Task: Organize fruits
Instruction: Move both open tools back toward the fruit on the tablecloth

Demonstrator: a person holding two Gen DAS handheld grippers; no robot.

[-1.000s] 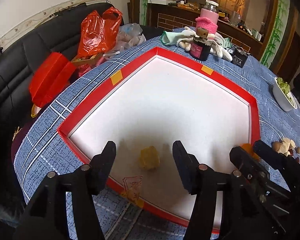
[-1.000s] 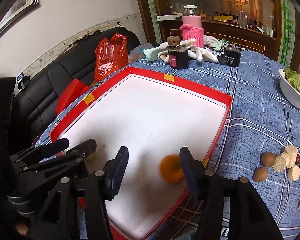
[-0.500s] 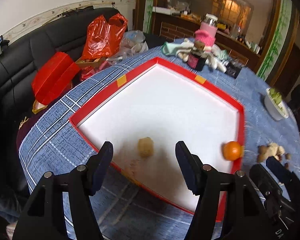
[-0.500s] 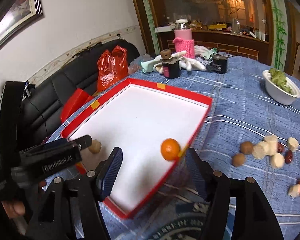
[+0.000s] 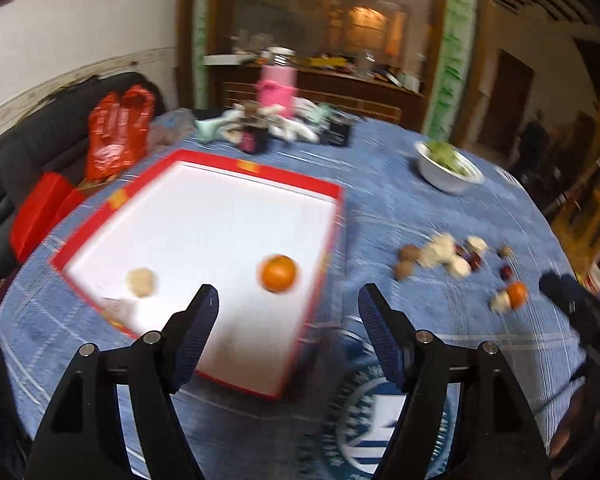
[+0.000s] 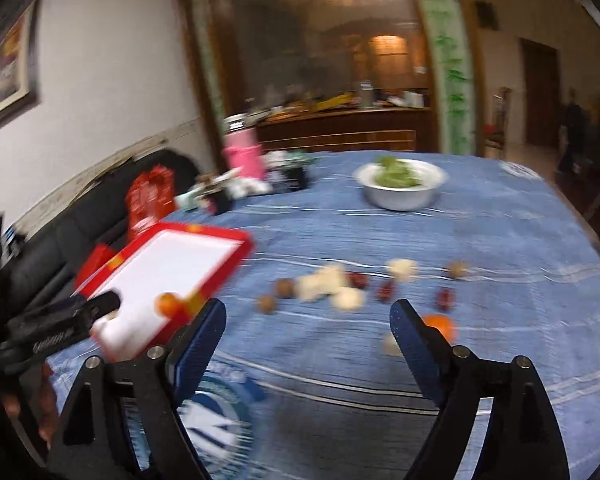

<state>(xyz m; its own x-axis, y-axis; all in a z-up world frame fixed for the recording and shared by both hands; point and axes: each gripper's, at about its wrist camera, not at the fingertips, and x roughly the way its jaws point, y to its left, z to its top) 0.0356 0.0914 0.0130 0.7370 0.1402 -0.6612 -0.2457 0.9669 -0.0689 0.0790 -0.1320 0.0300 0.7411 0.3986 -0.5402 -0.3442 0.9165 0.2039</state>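
Observation:
A red-rimmed white tray (image 5: 336, 216) lies on the blue tablecloth; it also shows in the right wrist view (image 6: 236, 256). In it lie an orange (image 5: 278, 273) and a pale yellowish fruit piece (image 5: 140, 282). Loose fruits (image 5: 444, 256) lie on the cloth to the right, with a second orange (image 5: 516, 294) nearest. My left gripper (image 5: 286, 320) is open and empty above the tray's near right corner. My right gripper (image 6: 306, 330) is open and empty, over the cloth before the loose fruits (image 6: 332, 286); the second orange (image 6: 444, 326) sits just behind its right finger.
A white bowl of greens (image 5: 446, 168) stands at the far right. A pink jar (image 5: 276, 92), dark jars and cloths crowd the table's far side. Red bags (image 5: 116, 136) lie on the black sofa at the left. The frames are motion-blurred.
Both grippers have pulled back and swung right, away from the tray. The orange and the pale piece stay in the tray; the loose fruits have come into view.

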